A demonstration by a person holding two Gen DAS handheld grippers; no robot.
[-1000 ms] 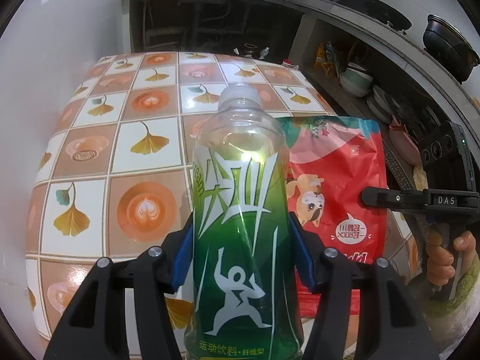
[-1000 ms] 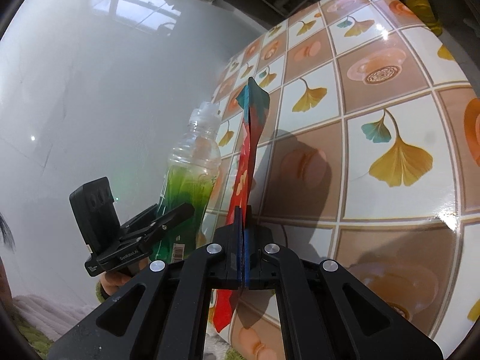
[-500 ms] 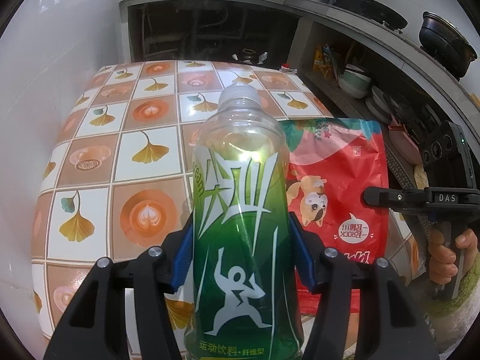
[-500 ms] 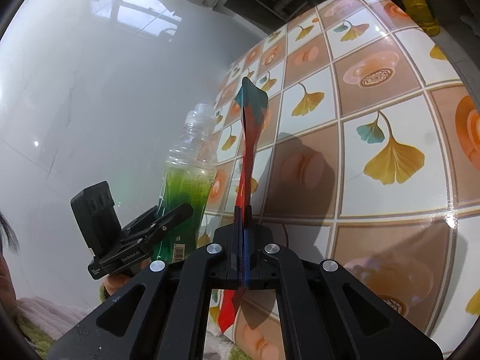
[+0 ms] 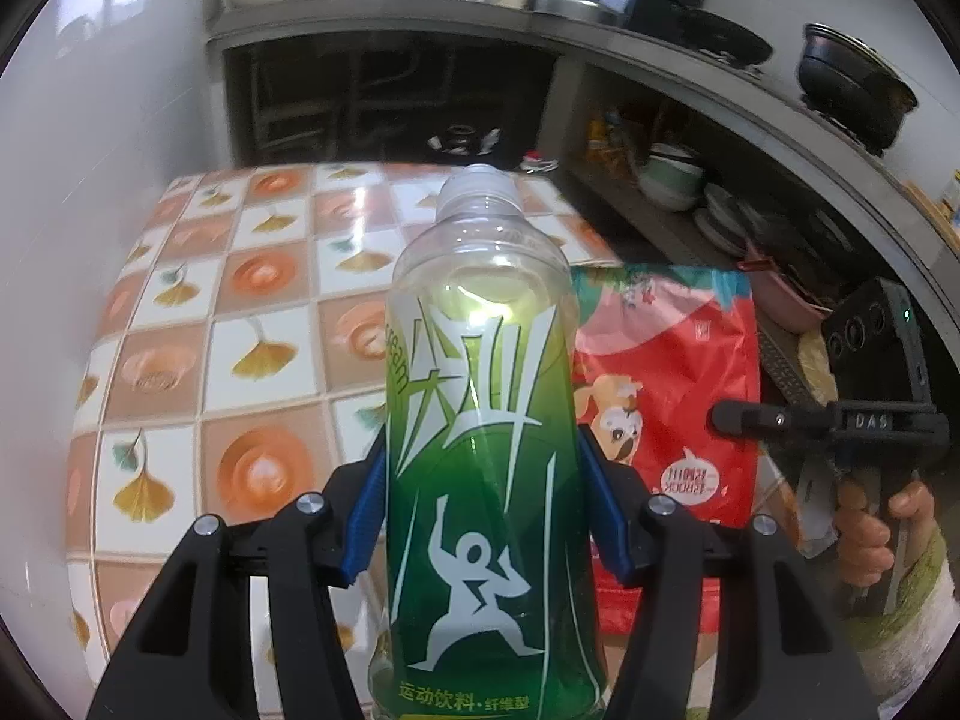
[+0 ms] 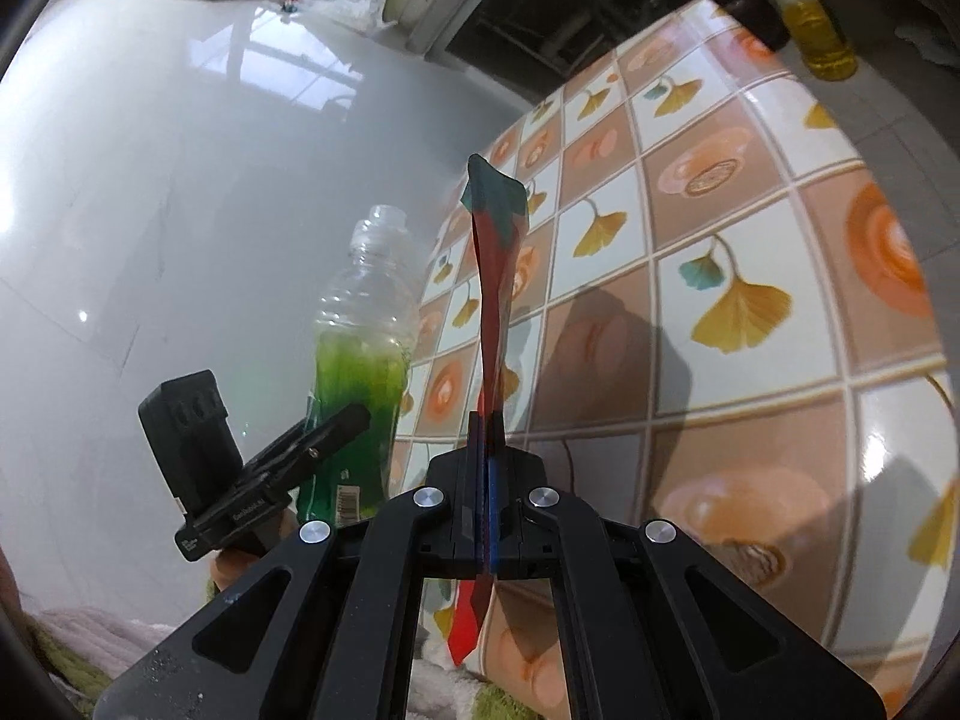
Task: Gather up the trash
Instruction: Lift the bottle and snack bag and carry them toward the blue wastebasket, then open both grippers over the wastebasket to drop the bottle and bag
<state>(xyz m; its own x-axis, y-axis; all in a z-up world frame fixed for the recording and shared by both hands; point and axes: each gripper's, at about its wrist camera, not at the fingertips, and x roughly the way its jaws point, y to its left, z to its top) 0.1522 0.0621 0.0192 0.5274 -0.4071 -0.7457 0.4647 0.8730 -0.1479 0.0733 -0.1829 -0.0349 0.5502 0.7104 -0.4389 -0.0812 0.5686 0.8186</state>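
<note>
Green plastic fills the centre of the left wrist view: a sports-drink bottle (image 5: pixel 480 432), uncapped and with what looks like a little liquid in it, stands upright between the blue pads (image 5: pixel 366 516) of the left claw (image 5: pixel 483 513), which is clamped on its lower body. At the right of that frame a red snack bag (image 5: pixel 666 396) hangs flat-on, pinched by the right claw (image 6: pixel 486 498); in the right wrist view the same bag shows edge-on at the centre, with the jaws closed tight on its lower part and a tail of foil drooping below them. Both items are held above the ginkgo-patterned tabletop (image 5: pixel 258 354), which spreads across the left half of the left view.

No bin is visible in either frame, so the step in hand appears to be carrying both pieces away to wherever the trash goes. Doing it well likely means keeping the bottle vertical, since the open neck could spill, and holding steady pressure on its smooth wall. The bag is light and floppy; moving it smoothly should keep it from swinging into the bottle beside it.
</note>
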